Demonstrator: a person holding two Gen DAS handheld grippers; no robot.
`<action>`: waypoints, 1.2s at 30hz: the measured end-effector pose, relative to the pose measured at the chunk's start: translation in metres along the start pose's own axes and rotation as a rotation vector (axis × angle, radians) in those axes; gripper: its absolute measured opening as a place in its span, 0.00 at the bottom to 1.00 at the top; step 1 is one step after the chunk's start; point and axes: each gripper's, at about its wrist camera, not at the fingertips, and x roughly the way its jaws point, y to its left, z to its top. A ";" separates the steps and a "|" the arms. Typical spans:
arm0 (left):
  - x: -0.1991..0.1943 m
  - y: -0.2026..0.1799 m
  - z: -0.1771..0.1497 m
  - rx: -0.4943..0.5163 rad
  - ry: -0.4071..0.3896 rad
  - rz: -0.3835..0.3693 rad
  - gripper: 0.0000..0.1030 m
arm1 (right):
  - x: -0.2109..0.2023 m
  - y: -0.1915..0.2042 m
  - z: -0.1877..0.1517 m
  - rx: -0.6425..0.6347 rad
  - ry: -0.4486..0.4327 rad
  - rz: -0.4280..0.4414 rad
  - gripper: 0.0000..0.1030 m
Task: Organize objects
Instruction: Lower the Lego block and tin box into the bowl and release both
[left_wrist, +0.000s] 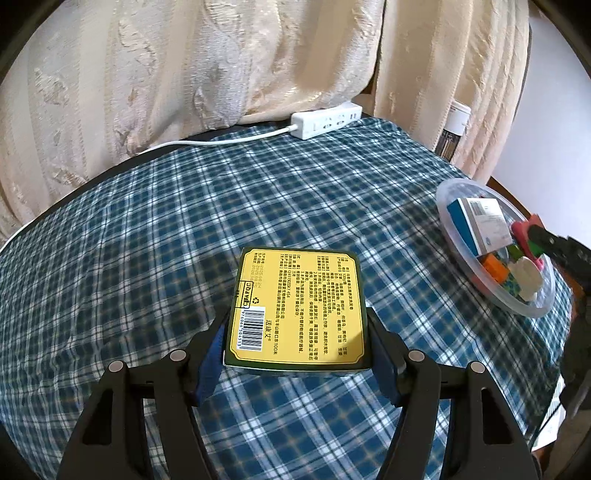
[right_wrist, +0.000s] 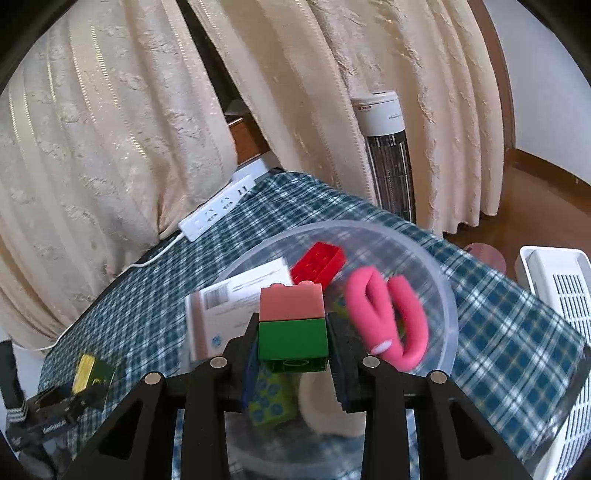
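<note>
So the left gripper (left_wrist: 295, 343) is clamped on a flat yellow-and-green box (left_wrist: 297, 310), pads pinching only its near end. Most of the box sticks out past the fingertips, label face up, held just above the plaid worktop (left_wrist: 147, 240). That's my worry: with so much overhang it could pivot between the pads and droop nose-down, or slip out if it bumps the cloth.

The right gripper (right_wrist: 293, 339) is clenched on a two-brick stack, green brick (right_wrist: 293, 339) in the pads with a pink brick (right_wrist: 291, 304) clicked on top. It hangs right over the clear bowl (right_wrist: 448, 295), which sits directly ahead of and below the fingertips. The bowl is already crowded: a white carton (right_wrist: 236, 295), a red brick (right_wrist: 319, 260), a pink curvy foam thing (right_wrist: 388, 317), a patterned green block (right_wrist: 271, 402). If the stack drops from here, it could bounce off the carton or land tilted, and I'd guess the pink brick could pop off, since only the green one is gripped.

Orientation: the box's long axis runs straight away from the left gripper, far end pointing toward the power strip (left_wrist: 327, 120). The stack stands upright, studs up, long side across the right gripper's fingers.
</note>
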 end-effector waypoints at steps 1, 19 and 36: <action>0.000 -0.001 0.000 0.001 0.001 -0.001 0.67 | 0.003 -0.002 0.003 -0.001 0.000 -0.006 0.34; -0.002 -0.030 0.009 0.050 -0.005 -0.038 0.67 | 0.031 -0.009 0.026 -0.011 0.018 -0.008 0.48; -0.009 -0.089 0.019 0.146 -0.007 -0.133 0.66 | -0.012 -0.020 0.017 -0.004 -0.073 0.046 0.49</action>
